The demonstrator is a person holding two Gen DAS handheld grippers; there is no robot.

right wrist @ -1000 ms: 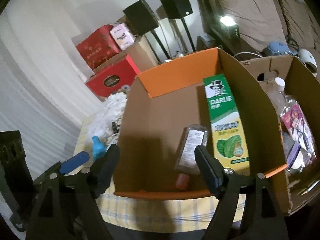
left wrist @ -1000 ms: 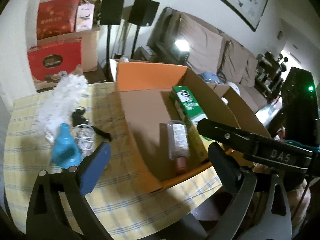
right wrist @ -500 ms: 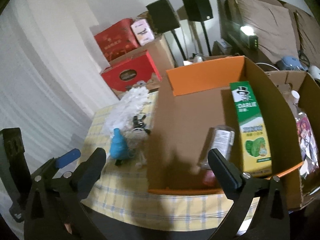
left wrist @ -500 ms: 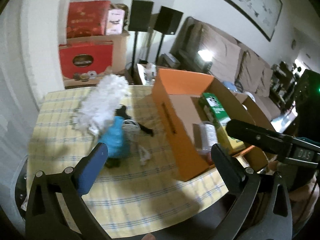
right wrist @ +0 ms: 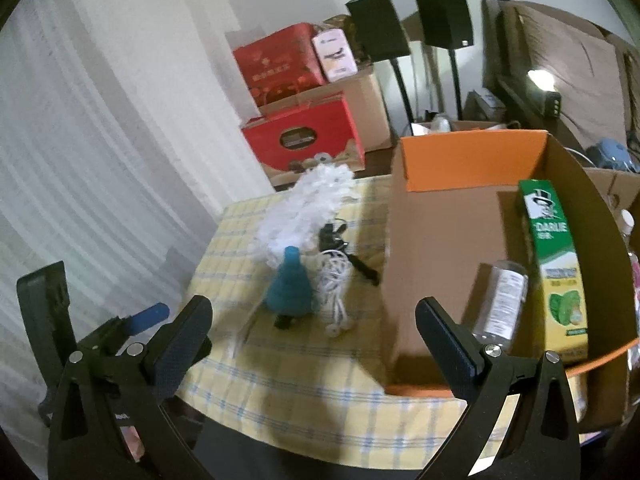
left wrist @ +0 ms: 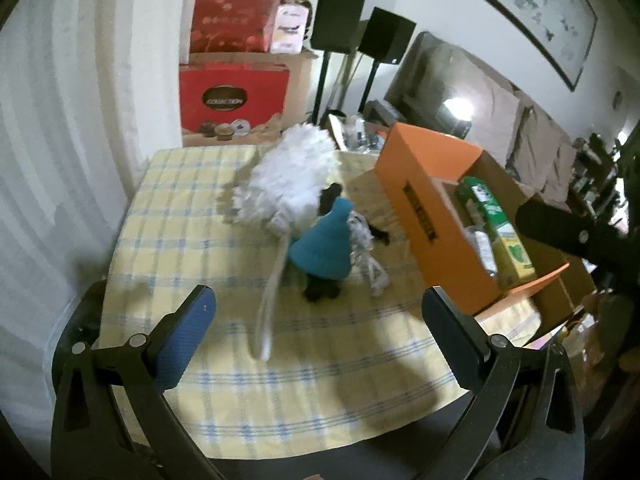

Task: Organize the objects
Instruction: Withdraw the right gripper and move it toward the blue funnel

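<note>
Left wrist view, jaws: the left gripper (left wrist: pixel 318 322) stands wide open with nothing between its pads, above the near part of the checked surface (left wrist: pixel 192 216).
Left wrist view, change: a second ago this camera looked into the orange box (left wrist: pixel 436 216); now the box sits off to the right and the loose pile is ahead.
Left wrist view, pile: white duster (left wrist: pixel 290 184), teal cone (left wrist: pixel 324 244) leaning on it, white cord (left wrist: pixel 370 260) just beside, small black pieces underneath.
Right wrist view, jaws: the right gripper (right wrist: pixel 314 334) is fully spread and empty, wider than a second ago.
Right wrist view, box: the toothpaste carton (right wrist: pixel 554 268) and clear bottle (right wrist: pixel 500 304) lie inside the box, apart from the jaws.
Right wrist view, change: the view has swung from the box interior toward the cone and cord.
Meaning: two items look stowed; the pile on the surface is probably next.
</note>
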